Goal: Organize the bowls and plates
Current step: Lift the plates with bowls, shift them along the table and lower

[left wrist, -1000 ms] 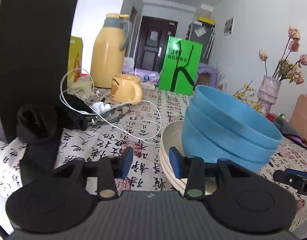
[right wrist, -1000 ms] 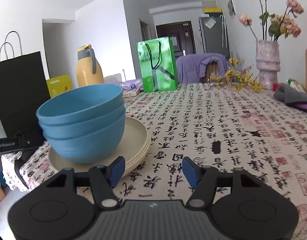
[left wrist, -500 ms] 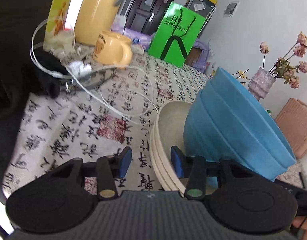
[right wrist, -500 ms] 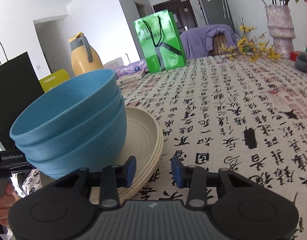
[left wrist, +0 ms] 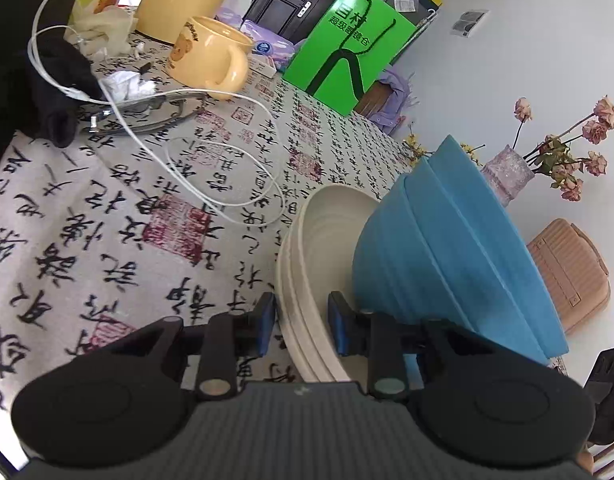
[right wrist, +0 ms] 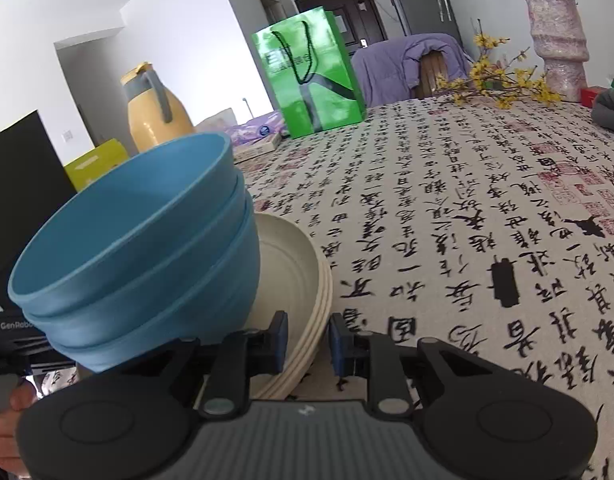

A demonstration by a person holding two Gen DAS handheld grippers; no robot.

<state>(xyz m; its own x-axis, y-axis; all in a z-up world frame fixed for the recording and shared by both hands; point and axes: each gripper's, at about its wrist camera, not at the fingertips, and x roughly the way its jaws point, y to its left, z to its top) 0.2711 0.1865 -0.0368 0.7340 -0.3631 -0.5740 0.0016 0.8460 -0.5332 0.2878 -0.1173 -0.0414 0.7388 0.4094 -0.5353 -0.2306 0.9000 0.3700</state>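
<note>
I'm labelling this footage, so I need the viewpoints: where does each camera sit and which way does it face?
Left wrist: sits on the left gripper, facing along its fingers astride the plates rim, blue bowls beyond.
Right wrist: sits on the right gripper, fingers astride the opposite rim; a hand shows at the lower left.
Shared: plates, bowls, green bag, tablecloth.

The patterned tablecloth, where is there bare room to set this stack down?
Open cloth lies between the cream plates, green paper bag and pink vase. Crowded near the yellow mug, white cable and black cloth.
</note>
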